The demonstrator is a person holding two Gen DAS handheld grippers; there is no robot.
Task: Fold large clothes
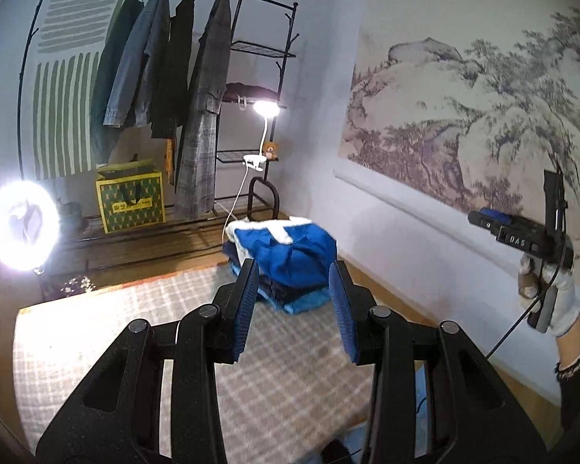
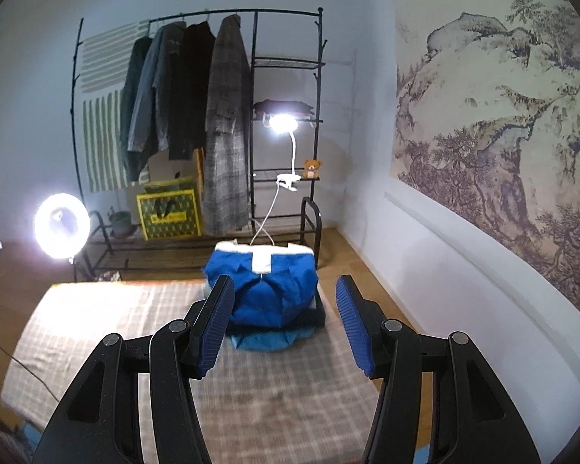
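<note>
A stack of folded clothes [image 2: 265, 301], a blue garment on top, sits at the far end of the checked mat [image 2: 96, 324], dead ahead of the right tool [image 2: 286, 323] and slightly right of the left tool [image 1: 292, 309]. Both tools spread, holding nothing.

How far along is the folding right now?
Done: a blue garment sits folded atop the stack at the far end of the checked mat. In hand: nothing; left claw and right claw are both open and empty. Left: no unfolded garment shows on the mat.
</note>
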